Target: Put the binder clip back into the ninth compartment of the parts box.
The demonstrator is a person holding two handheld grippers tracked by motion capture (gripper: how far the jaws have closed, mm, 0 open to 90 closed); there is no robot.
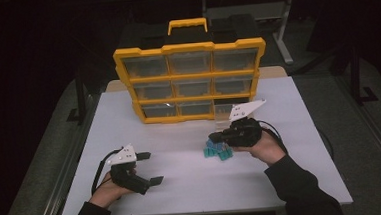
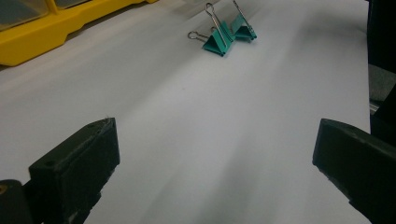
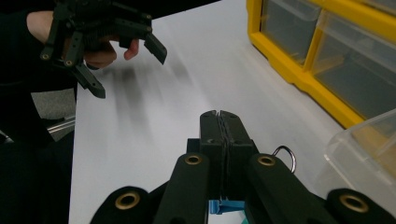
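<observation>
Right tongs (image 3: 219,116) pressed together above the teal binder clips (image 1: 218,151) before the yellow organizer (image 1: 191,82); left tongs (image 1: 149,167) apart, holding nothing.

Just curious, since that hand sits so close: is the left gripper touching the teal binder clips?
Apart. In the left gripper view the left gripper has its jaws wide open, with bare white table between them and the teal binder clips far ahead.

Matt white table (image 1: 182,173), glossy yellow plastic organizer (image 1: 189,48), teal painted-metal binder clips (image 2: 223,38) with shiny wire handles
</observation>
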